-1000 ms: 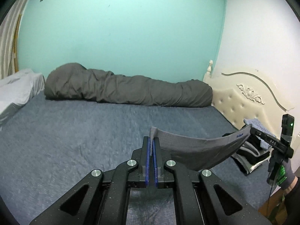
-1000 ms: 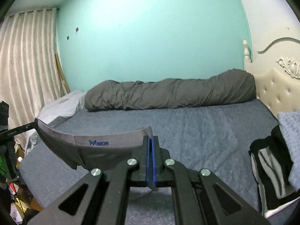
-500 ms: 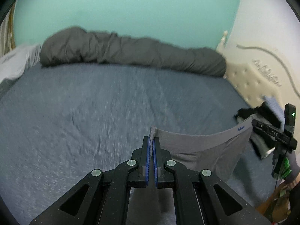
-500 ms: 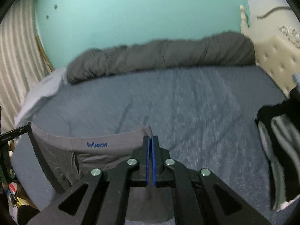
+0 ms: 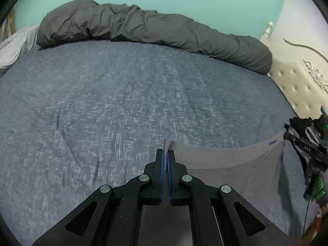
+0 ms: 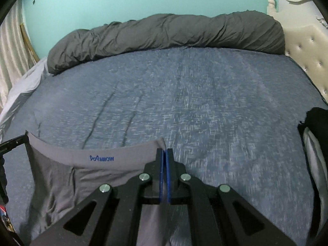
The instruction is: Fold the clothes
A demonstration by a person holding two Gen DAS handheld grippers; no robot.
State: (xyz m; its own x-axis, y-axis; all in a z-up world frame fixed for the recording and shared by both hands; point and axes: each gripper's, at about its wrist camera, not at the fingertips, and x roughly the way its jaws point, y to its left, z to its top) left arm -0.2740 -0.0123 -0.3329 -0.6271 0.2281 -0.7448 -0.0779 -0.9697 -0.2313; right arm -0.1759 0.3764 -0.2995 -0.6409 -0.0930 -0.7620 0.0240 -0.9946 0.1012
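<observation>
A pair of grey underpants (image 5: 231, 164) with a blue logo on the waistband hangs stretched between my two grippers, just above the blue bedspread (image 5: 123, 102). My left gripper (image 5: 165, 153) is shut on one corner of the waistband. My right gripper (image 6: 164, 153) is shut on the other corner; the garment (image 6: 82, 172) spreads to its left. Each gripper shows at the far edge of the other's view, the right one (image 5: 303, 147) and the left one (image 6: 12, 143).
A rolled dark grey duvet (image 5: 153, 26) lies along the far side of the bed by the teal wall. A cream tufted headboard (image 5: 297, 86) stands at the right. A black and white pile of clothes (image 6: 315, 143) lies at the right. A pale sheet (image 6: 22, 88) lies at the left.
Both grippers have tilted down and lowered with the underpants held taut between them; the bed now fills the views and the garment hangs close over the bedspread.
</observation>
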